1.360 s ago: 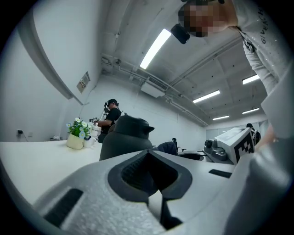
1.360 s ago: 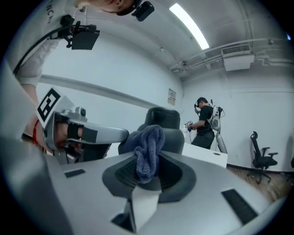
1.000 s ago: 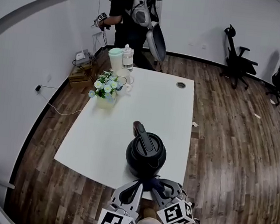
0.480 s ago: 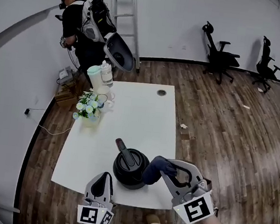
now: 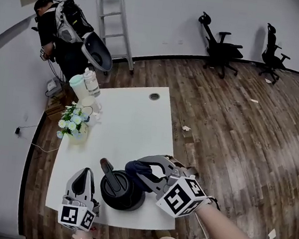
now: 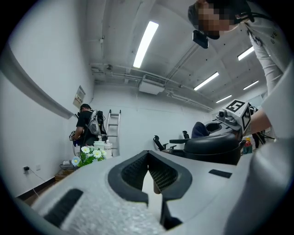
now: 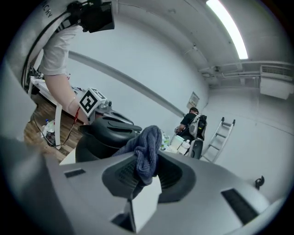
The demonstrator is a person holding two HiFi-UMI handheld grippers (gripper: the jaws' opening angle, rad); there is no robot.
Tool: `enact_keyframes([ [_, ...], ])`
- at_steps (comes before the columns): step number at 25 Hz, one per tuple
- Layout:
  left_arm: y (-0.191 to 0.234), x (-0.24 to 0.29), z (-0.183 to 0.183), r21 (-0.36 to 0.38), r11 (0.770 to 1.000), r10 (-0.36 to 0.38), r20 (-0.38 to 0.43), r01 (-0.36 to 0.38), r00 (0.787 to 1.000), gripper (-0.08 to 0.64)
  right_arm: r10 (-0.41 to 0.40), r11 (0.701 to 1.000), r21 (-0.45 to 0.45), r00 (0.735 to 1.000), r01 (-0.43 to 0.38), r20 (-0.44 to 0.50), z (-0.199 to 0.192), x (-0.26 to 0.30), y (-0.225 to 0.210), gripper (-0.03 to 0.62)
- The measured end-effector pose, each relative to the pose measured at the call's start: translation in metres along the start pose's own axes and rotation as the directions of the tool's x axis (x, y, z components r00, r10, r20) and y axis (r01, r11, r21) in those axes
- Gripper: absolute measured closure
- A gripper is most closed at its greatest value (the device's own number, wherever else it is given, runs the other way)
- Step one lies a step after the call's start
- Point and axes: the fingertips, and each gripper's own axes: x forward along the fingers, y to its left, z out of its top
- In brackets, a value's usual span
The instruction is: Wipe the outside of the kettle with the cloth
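The black kettle (image 5: 115, 190) stands near the front edge of the white table (image 5: 133, 125); it also shows in the left gripper view (image 6: 214, 149) and the right gripper view (image 7: 102, 136). My right gripper (image 5: 144, 171) is shut on the dark blue cloth (image 5: 136, 168), which rests against the kettle's upper right side. The cloth (image 7: 147, 148) hangs bunched between the jaws of the right gripper (image 7: 146, 161). My left gripper (image 5: 85, 171) sits just left of the kettle, apart from it. In its own view the left gripper (image 6: 148, 159) is shut with nothing in it.
A vase of flowers (image 5: 71, 124), a pale jug (image 5: 79, 86) and a bottle (image 5: 91, 82) stand at the table's far left. A person (image 5: 53, 30) with a backpack stands beyond them, next to a ladder (image 5: 112, 15). Office chairs (image 5: 217, 41) line the far wall.
My right gripper has carried the cloth from the kettle's near side round to its right side. My left gripper has shifted to the kettle's left. The head view has swung.
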Motion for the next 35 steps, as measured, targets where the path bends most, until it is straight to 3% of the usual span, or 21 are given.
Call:
enact_keyframes([
  [4, 0.001, 0.011, -0.012, -0.007, 1.000, 0.023, -0.020, -0.023, 1.000, 0.554, 0.095, 0.995, 0.027, 0.995, -0.094, -0.037, -0.026, 0.017, 0.006, 0.528],
  [7, 0.001, 0.012, -0.018, -0.026, 0.999, 0.043, -0.018, -0.044, 0.999, 0.554, 0.153, 0.983, 0.114, 0.987, -0.146, -0.057, -0.048, 0.023, 0.007, 0.528],
  [12, 0.005, 0.005, -0.029, -0.047, 0.995, 0.081, -0.025, -0.082, 0.996, 0.554, 0.267, 0.950, 0.203, 0.954, -0.237, -0.137, -0.091, 0.035, 0.031, 0.528],
  [16, 0.000, -0.004, -0.037, -0.061, 0.994, 0.089, -0.035, -0.091, 0.995, 0.554, 0.302, 0.935, 0.255, 0.932, -0.248, -0.200, -0.119, 0.038, 0.054, 0.529],
  [19, -0.009, -0.011, -0.040, -0.062, 0.995, 0.081, -0.042, -0.083, 0.996, 0.554, 0.272, 0.945, 0.249, 0.934, -0.214, -0.233, -0.125, 0.032, 0.055, 0.528],
  [24, -0.011, -0.023, -0.042, -0.073, 0.994, 0.082, -0.039, -0.085, 0.996, 0.554, 0.152, 0.987, 0.084, 0.970, -0.138, -0.189, -0.072, 0.012, 0.004, 0.528],
  [28, 0.001, -0.033, -0.031, -0.079, 0.991, 0.104, -0.016, -0.105, 0.994, 0.554, 0.099, 0.995, -0.010, 0.995, -0.099, -0.001, 0.027, 0.005, -0.042, 0.528],
  [31, 0.011, -0.039, -0.015, -0.076, 0.988, 0.134, 0.014, -0.132, 0.991, 0.554, 0.140, 0.989, -0.059, 0.985, -0.135, 0.098, 0.095, 0.008, -0.047, 0.529],
  [33, 0.015, -0.041, -0.009, -0.063, 0.986, 0.153, 0.013, -0.152, 0.988, 0.554, 0.205, 0.974, -0.118, 0.975, -0.194, 0.089, 0.124, 0.018, -0.033, 0.528],
  [35, 0.014, -0.039, -0.009, -0.054, 0.985, 0.164, 0.005, -0.164, 0.986, 0.554, 0.296, 0.934, -0.217, 0.954, -0.282, 0.034, 0.139, 0.036, -0.008, 0.528],
])
